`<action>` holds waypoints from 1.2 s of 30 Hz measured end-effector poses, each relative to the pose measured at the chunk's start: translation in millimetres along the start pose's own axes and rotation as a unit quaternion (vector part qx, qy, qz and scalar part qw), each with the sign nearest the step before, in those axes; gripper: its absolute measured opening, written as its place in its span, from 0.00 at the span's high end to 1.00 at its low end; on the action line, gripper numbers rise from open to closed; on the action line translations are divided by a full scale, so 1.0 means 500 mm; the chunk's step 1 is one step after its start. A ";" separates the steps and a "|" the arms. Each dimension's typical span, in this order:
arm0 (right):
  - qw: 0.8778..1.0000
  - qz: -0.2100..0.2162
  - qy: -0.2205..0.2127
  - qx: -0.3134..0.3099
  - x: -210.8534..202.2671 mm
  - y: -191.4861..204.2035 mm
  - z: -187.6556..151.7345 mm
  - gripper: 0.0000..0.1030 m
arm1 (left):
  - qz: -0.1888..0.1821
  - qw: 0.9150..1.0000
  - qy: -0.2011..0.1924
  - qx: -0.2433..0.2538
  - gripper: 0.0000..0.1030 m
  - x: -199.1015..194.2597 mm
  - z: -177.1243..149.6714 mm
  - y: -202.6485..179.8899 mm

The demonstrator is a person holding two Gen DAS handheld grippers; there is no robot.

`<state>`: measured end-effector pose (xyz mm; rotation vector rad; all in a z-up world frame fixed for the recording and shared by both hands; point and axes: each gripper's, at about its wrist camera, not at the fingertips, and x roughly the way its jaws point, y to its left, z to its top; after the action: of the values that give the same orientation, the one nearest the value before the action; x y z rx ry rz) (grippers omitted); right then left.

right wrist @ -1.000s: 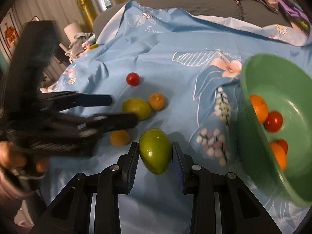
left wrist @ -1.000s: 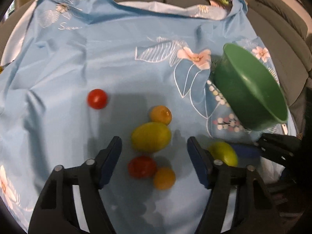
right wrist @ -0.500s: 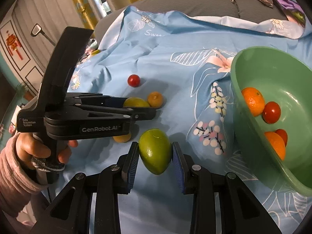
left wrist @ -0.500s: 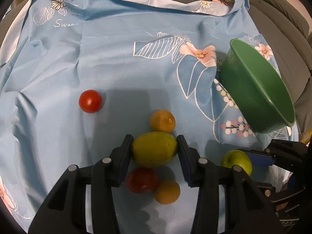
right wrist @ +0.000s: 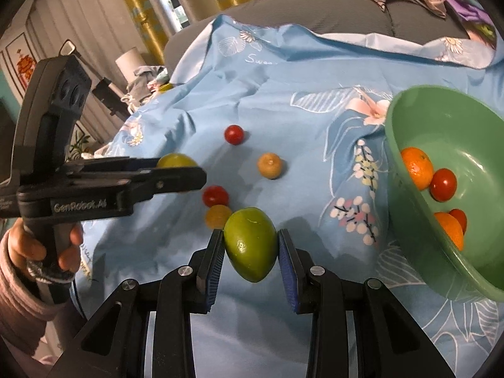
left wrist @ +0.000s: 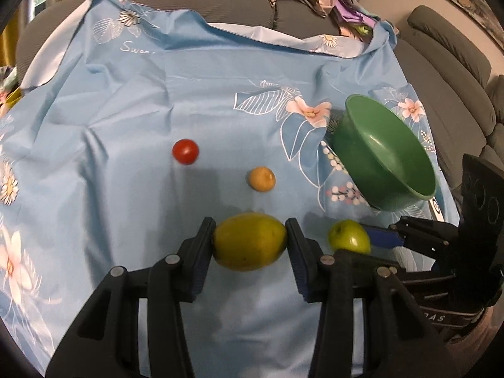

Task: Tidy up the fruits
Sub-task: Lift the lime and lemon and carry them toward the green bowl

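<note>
The left gripper (left wrist: 250,241) pinches a yellow-green lemon (left wrist: 249,241) end to end, lifted above the blue cloth (left wrist: 157,100), while the right gripper (right wrist: 251,249) clamps a green lime (right wrist: 251,248) across its middle, left of the green bowl (right wrist: 409,220). Both look firm, light and waxy-smooth, so a grip across the widest part seems safest. A cherry tomato (right wrist: 234,134) and small orange fruit (right wrist: 269,165) lie farther out and probably need gentler pressure.

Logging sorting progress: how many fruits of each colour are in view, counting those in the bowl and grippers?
Red round tomatoes: 4 (2 on blue floral cloth, 2 in green plastic bowl)
Small orange citrus fruits: 4 (2 on cloth, 2 in bowl)
Yellow-green oval fruit: 1, in left gripper
Green oval fruit: 1, in right gripper
Total: 10
</note>
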<state>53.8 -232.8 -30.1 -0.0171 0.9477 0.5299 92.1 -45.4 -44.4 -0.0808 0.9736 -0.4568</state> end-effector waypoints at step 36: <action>0.994 -0.037 -0.099 0.017 -0.183 0.003 -0.019 0.66 | 0.016 0.998 -0.034 0.051 0.56 -0.120 -0.037 -0.120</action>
<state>3.2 -272.7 35.7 0.0309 0.7587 0.4387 28.4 -72.5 8.1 0.0106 0.8819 -0.4697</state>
